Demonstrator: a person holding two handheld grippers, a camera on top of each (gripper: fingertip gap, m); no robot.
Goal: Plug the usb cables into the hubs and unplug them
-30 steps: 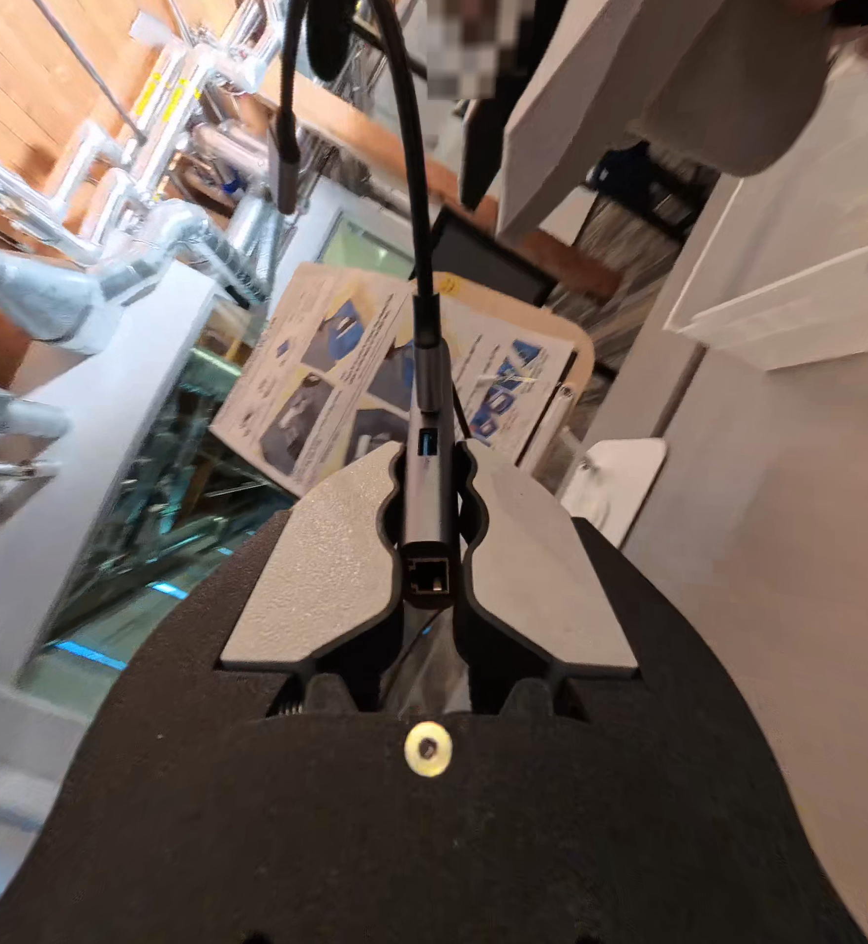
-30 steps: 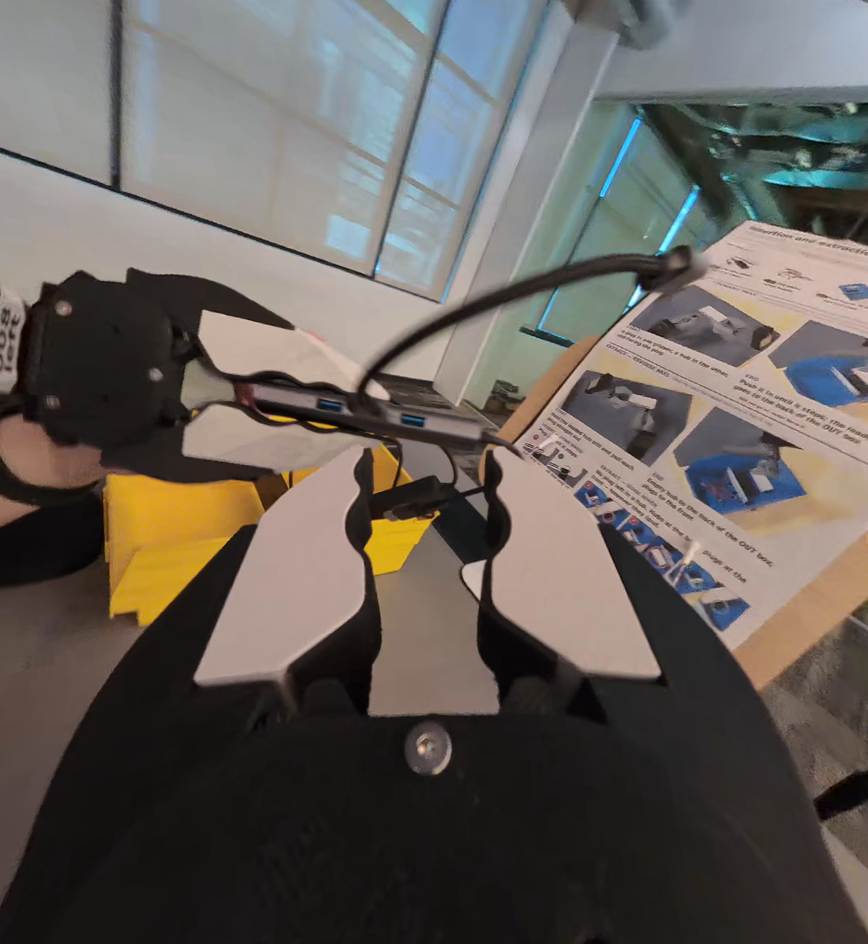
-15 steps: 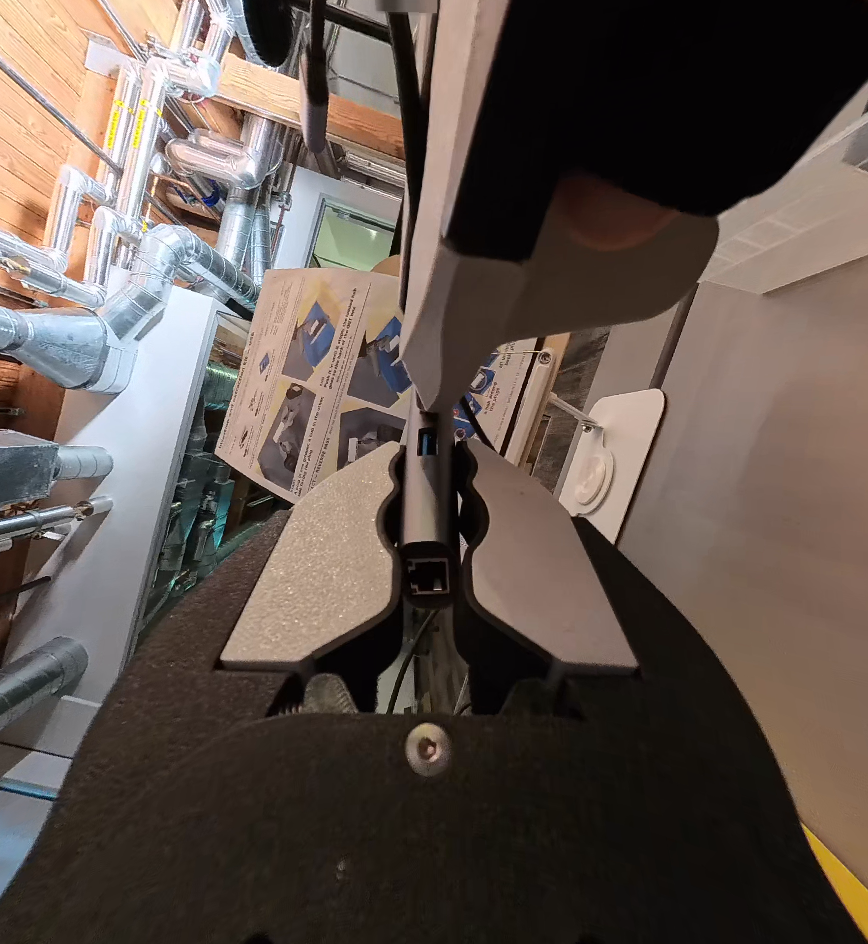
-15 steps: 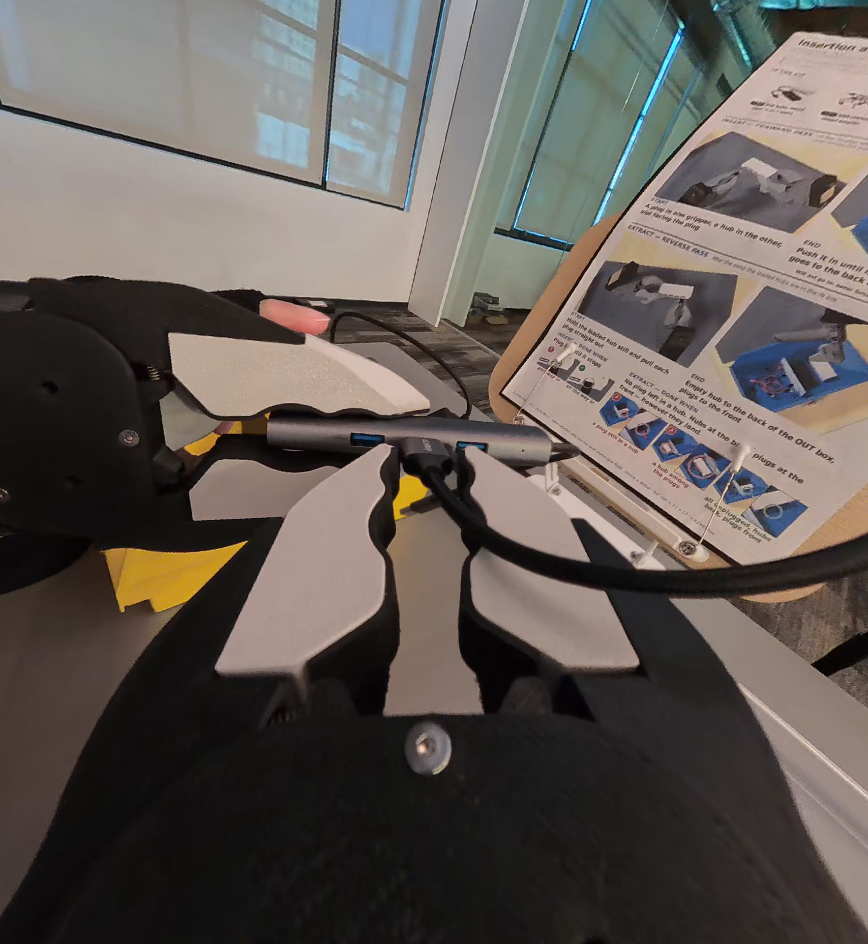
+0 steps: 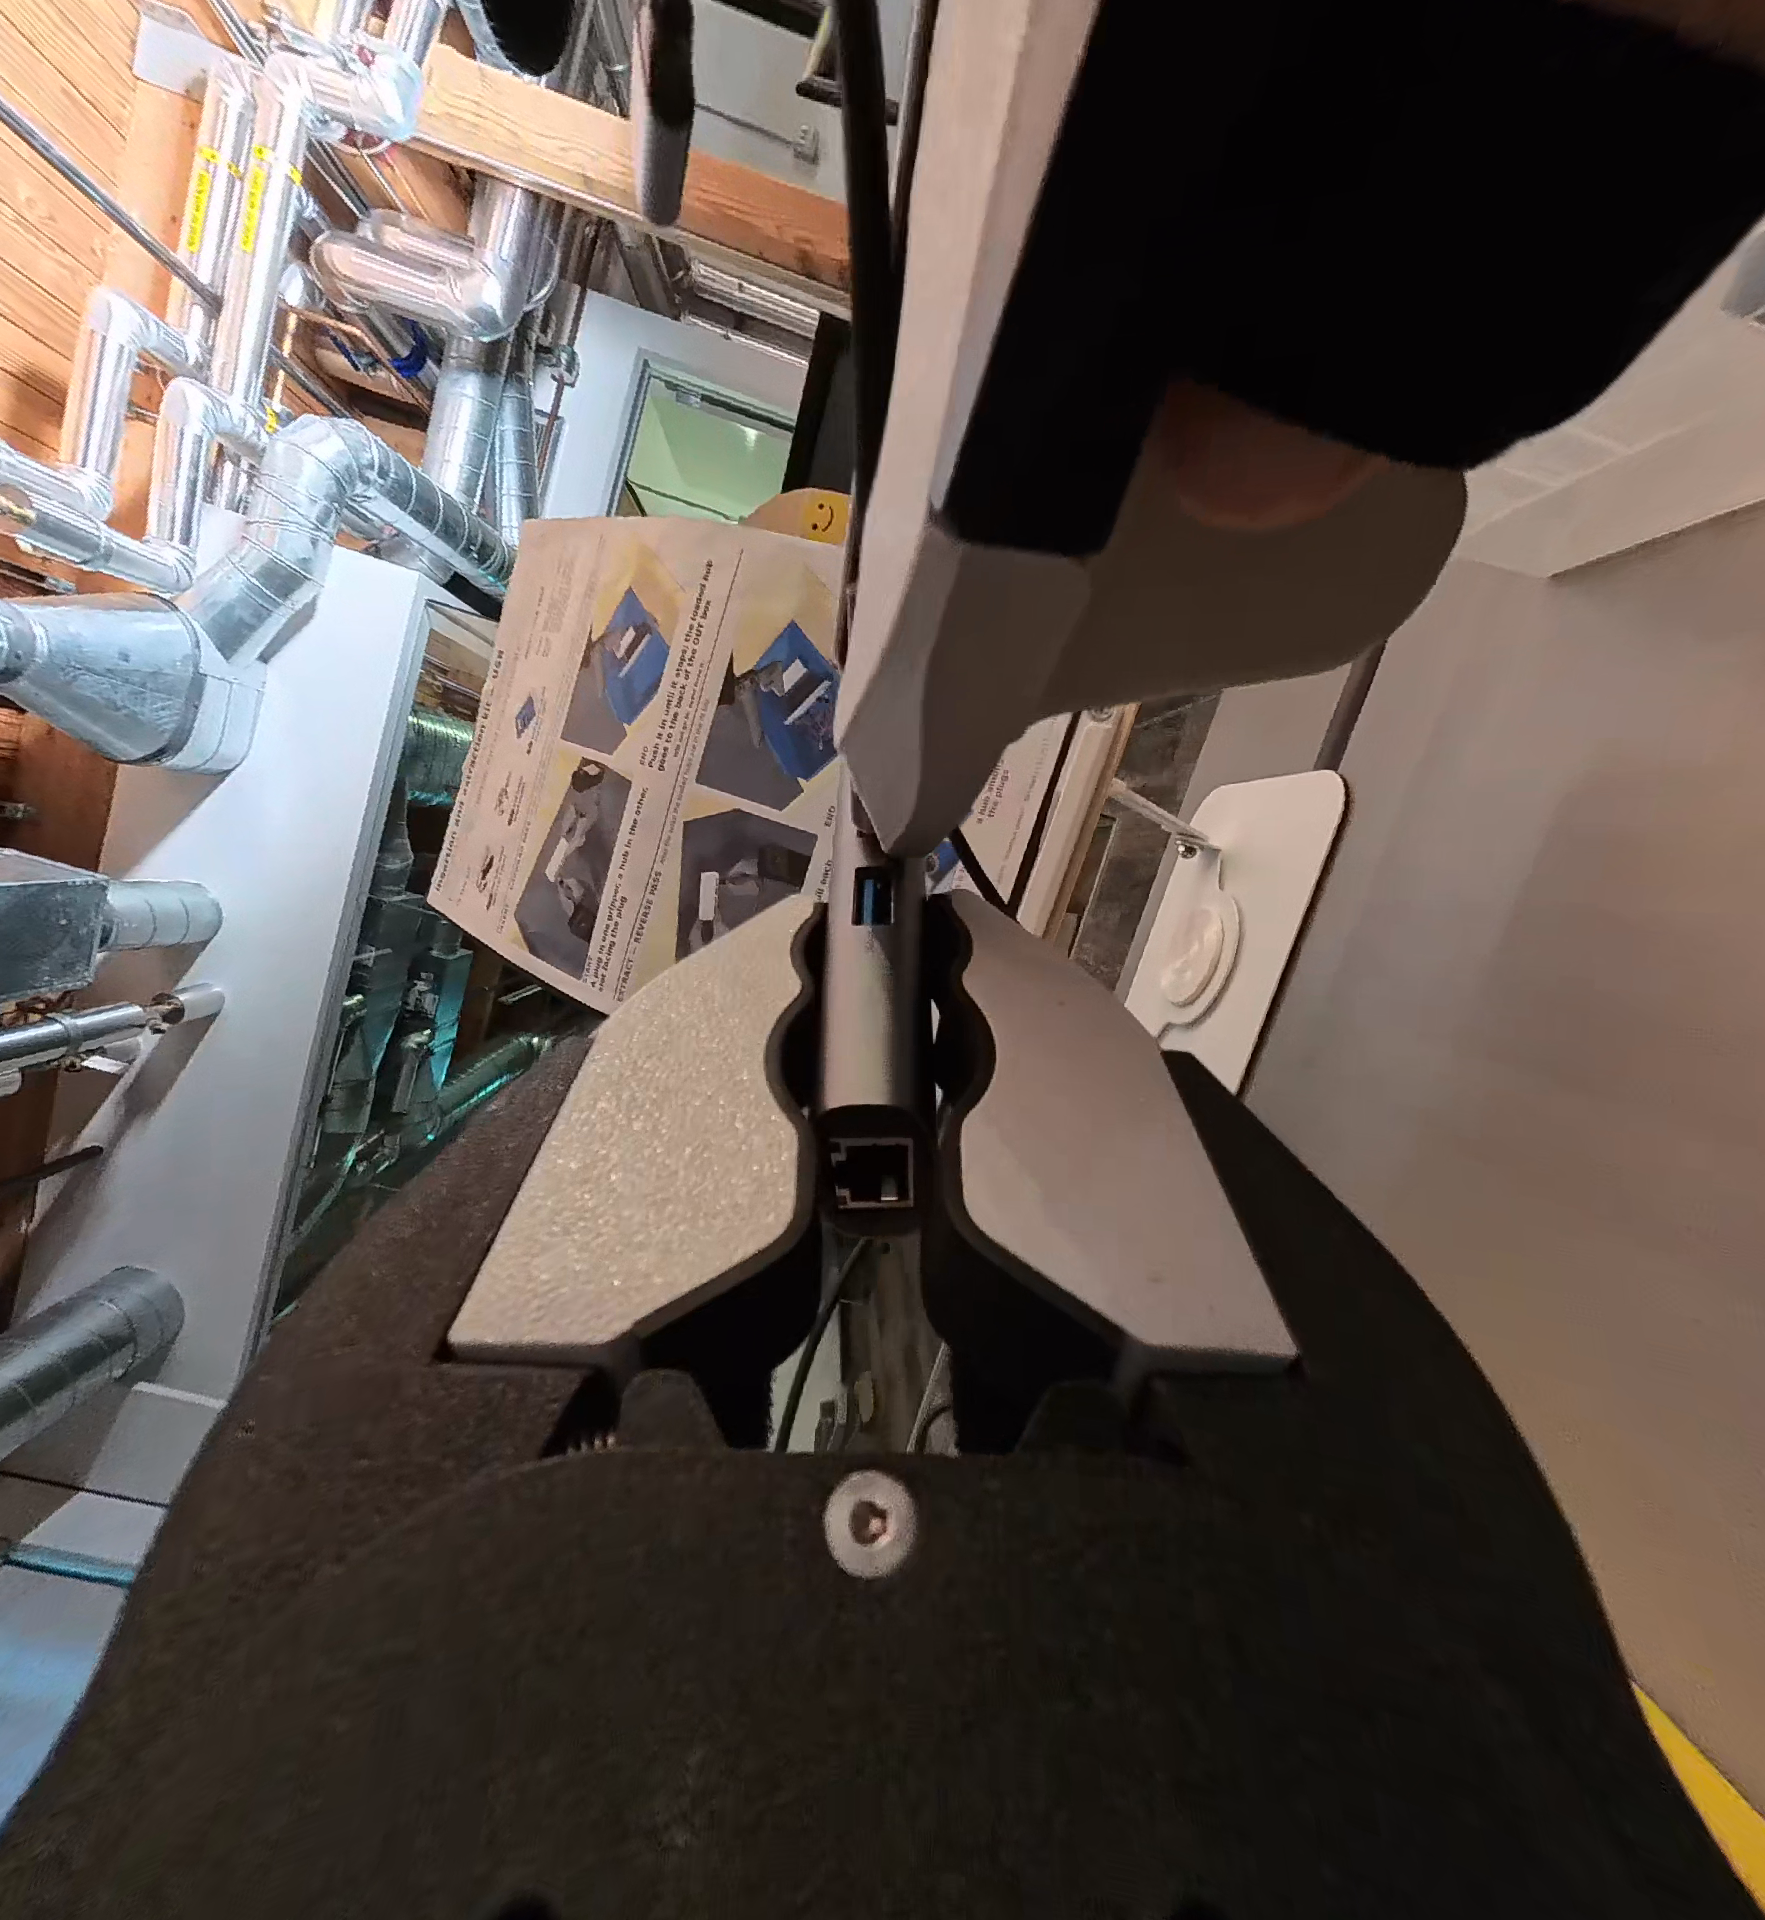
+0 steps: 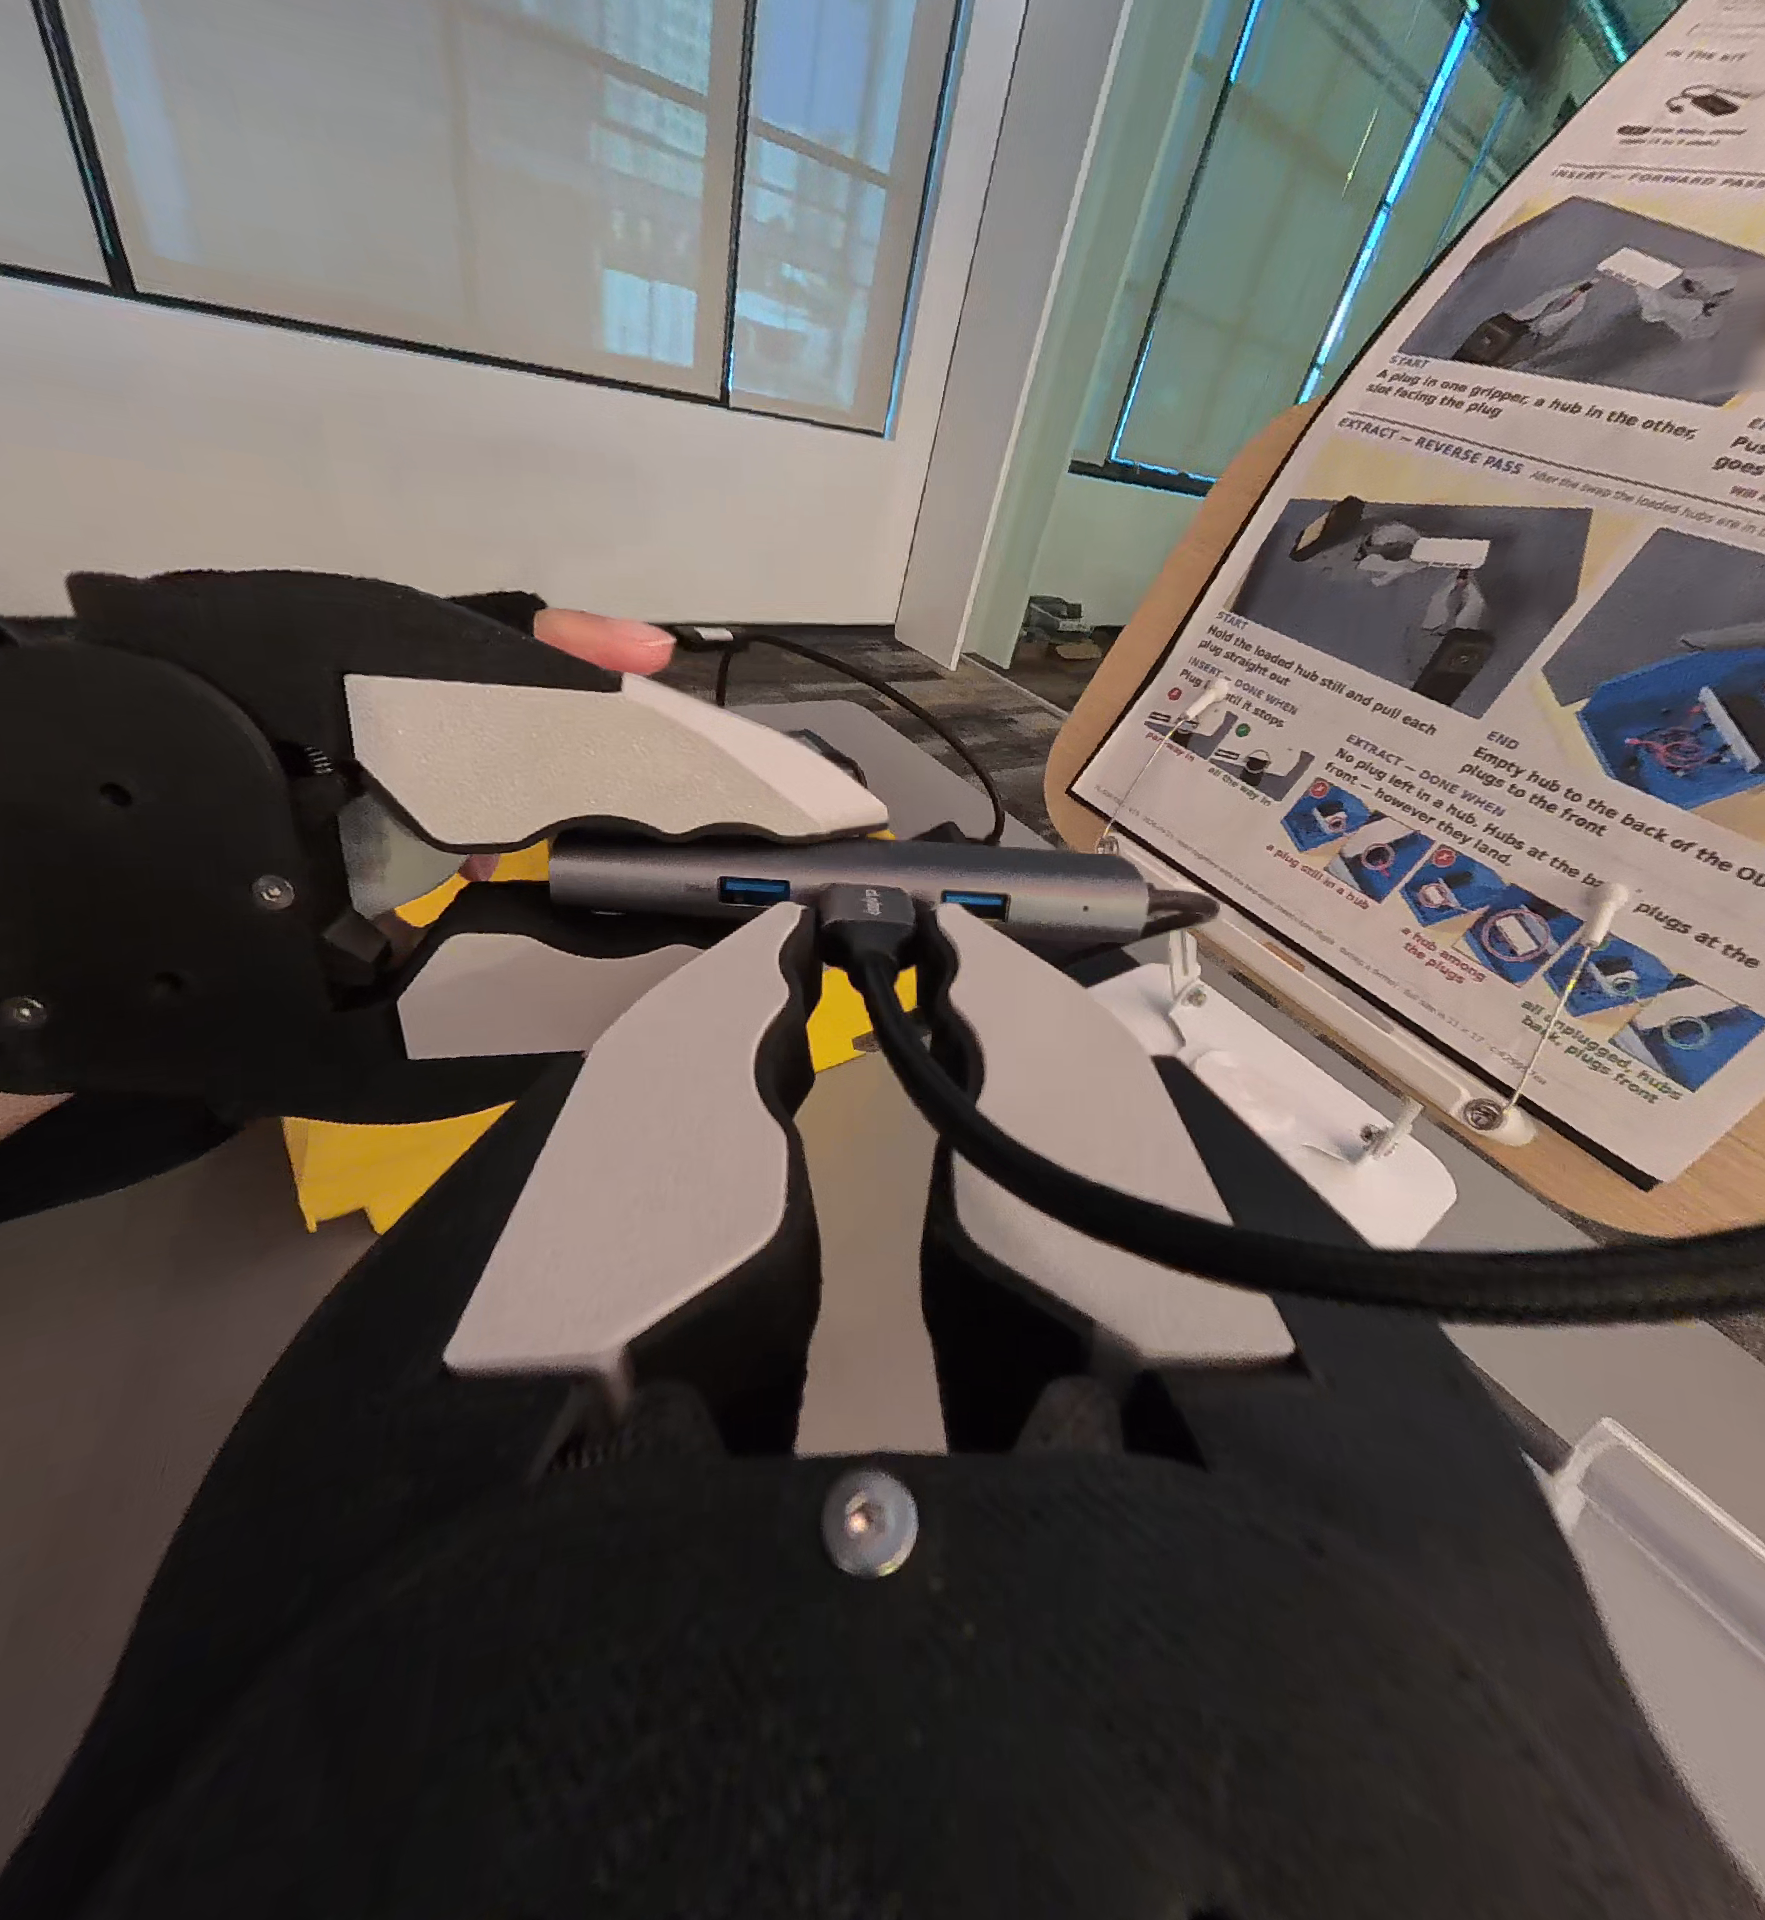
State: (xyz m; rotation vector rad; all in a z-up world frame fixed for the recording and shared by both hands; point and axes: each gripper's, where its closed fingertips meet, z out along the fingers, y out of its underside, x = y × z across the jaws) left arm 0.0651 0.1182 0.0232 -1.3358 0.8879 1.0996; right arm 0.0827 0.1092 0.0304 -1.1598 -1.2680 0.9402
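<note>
Hub (image 6: 857, 878), grey with blue ports, lies level at 12 o'clock beyond our right gripper (image 6: 870, 925), which pinches the black plug (image 6: 867, 914) of a cable (image 6: 1221, 1236) seated in it. Our left gripper (image 5: 873, 935) clamps the hub's end from 9 o'clock. Farther, at 2 o'clock, an instruction sheet (image 6: 1543, 665) leans.

Even daylight comes through the large white-framed windows (image 6: 442, 208) in the right wrist view, leaving soft shadows. Both pictures bend strongly toward their edges. The thick black braided cable (image 6: 1273, 1236) blurs at the right edge; the silver ceiling ducts (image 5: 130, 644) show glare.
</note>
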